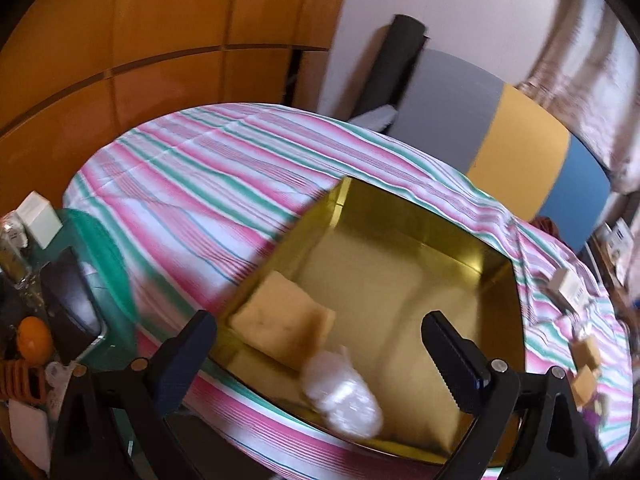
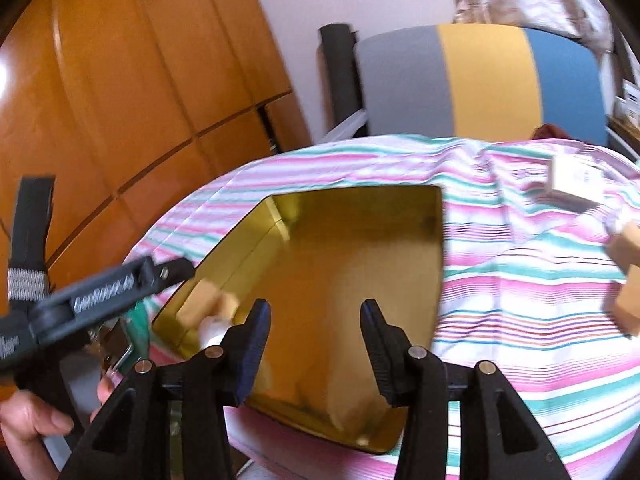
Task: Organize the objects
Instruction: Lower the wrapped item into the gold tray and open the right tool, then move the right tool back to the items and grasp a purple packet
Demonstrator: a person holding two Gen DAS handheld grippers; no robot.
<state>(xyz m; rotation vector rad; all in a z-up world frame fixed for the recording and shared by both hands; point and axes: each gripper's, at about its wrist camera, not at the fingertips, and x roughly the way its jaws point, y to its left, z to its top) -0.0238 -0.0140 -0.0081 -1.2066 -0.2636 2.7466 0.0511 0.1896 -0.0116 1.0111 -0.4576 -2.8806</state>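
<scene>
A gold tin box (image 1: 404,216) stands open on the striped tablecloth (image 1: 192,184). Inside lie a yellow sponge (image 1: 280,316) and a clear plastic bag (image 1: 340,396), near the box's near-left side. My left gripper (image 1: 320,344) is open and empty, hovering above the sponge and bag. My right gripper (image 2: 316,336) is open and empty over the same box (image 2: 360,204); the sponge (image 2: 204,304) and bag (image 2: 212,330) show at its left. The left gripper's finger (image 2: 120,284) reaches in from the left there.
A white box (image 2: 572,184) and wooden blocks (image 2: 628,276) lie on the cloth to the right of the tin; they also show in the left wrist view (image 1: 570,290). A cluttered green tray (image 1: 96,280) sits left. A striped chair (image 2: 480,80) stands behind the table.
</scene>
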